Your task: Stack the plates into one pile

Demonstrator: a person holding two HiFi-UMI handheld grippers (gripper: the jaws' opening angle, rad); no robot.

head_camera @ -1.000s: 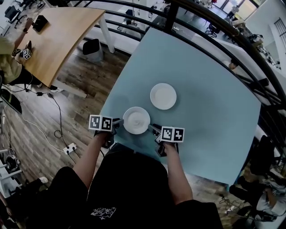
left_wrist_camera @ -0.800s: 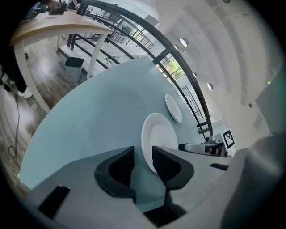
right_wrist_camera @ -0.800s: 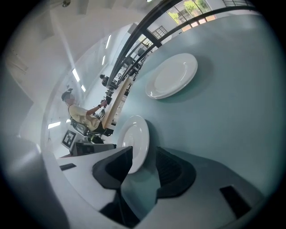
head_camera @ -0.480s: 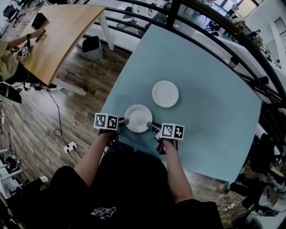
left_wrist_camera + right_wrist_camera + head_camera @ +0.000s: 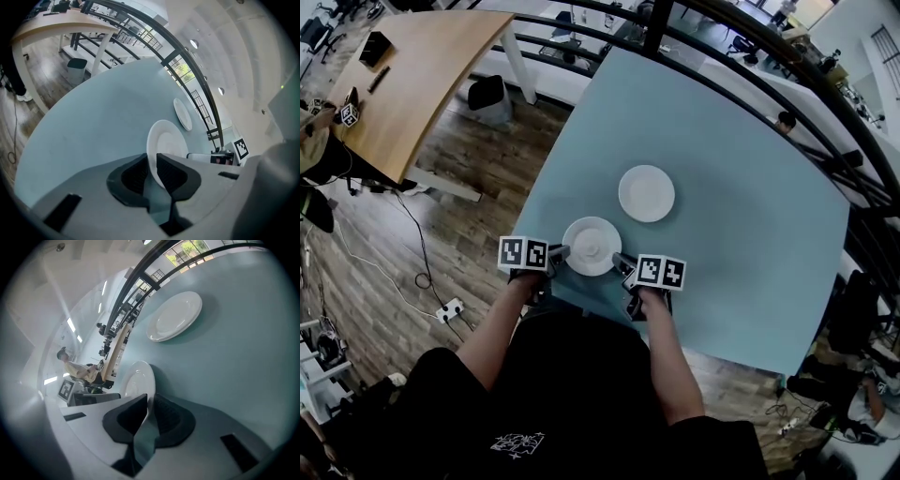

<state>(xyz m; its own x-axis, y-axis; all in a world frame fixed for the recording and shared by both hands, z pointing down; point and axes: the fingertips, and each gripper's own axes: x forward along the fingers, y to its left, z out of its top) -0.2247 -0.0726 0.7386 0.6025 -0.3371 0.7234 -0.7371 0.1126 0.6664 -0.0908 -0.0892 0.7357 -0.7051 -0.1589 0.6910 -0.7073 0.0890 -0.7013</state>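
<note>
Closing on plate (image 5: 592, 246), left tongs (image 5: 562, 252), right tongs (image 5: 620, 261), down-tilted

1. A light-blue table (image 5: 750, 244) fills the middle of the head view, with one corner toward 12 o'clock.
2. A wooden table (image 5: 422, 75) stands at 10 o'clock, with a small black box (image 5: 373, 49) on its top.
3. A grey bin (image 5: 490, 98) sits just beside the wooden table, at 11 o'clock.
4. A black railing (image 5: 750, 66) curves from 12 round to 3 o'clock.
5. On the wood-plank floor (image 5: 469, 178), a dark cable (image 5: 420, 234) runs toward a white power strip (image 5: 450, 309) at 8 o'clock.
6. A person (image 5: 314, 141) shows at the 9 o'clock edge, near the wooden table.
</note>
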